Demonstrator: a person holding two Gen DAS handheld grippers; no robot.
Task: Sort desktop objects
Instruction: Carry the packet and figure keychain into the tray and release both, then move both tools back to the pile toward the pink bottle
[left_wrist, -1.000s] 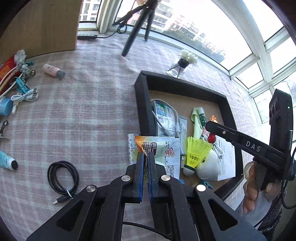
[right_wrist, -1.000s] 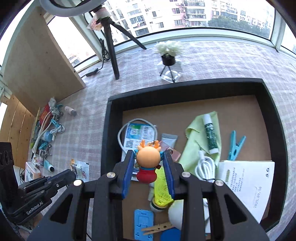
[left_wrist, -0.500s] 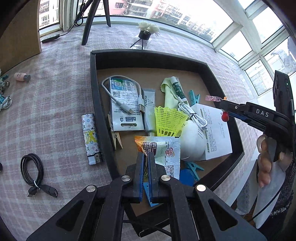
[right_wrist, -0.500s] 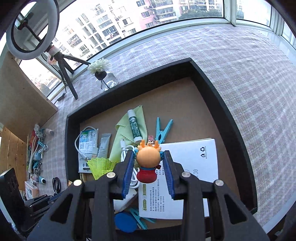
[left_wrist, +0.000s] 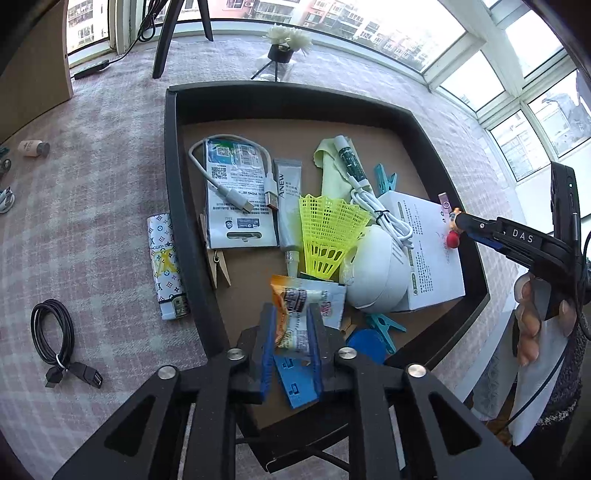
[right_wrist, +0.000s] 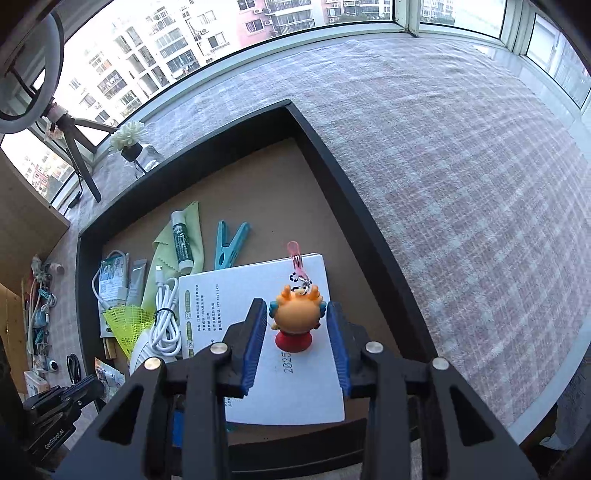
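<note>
Over the near part of the black tray (left_wrist: 171, 184), my left gripper (left_wrist: 291, 310) points down with its jaws opening. The orange and white snack packet (left_wrist: 295, 299) hangs loose between the blue pads, which do not press on it. My right gripper (right_wrist: 297, 310) is also opening. An orange-headed toy figure (right_wrist: 297, 321) with a pink keychain tag stands between its pads on the white booklet (right_wrist: 229, 295), with a gap on each side. The left wrist view shows the right gripper (left_wrist: 458, 225) and figure (left_wrist: 452, 238) at the tray's right side.
The tray holds a yellow shuttlecock (left_wrist: 328, 229), white cables, a tube, a green cloth, clothes pegs and a white cap. Left of it on the checked cloth lie a patterned lighter (left_wrist: 164, 266), a coiled black cable (left_wrist: 51, 332) and a small bottle (left_wrist: 33, 147). A flower vase (left_wrist: 286, 40) stands behind.
Both grippers moved in over the tray. The left jaws, pinched on the packet before, have parted. The right jaws have widened off the figure, which now stands on the booklet.
</note>
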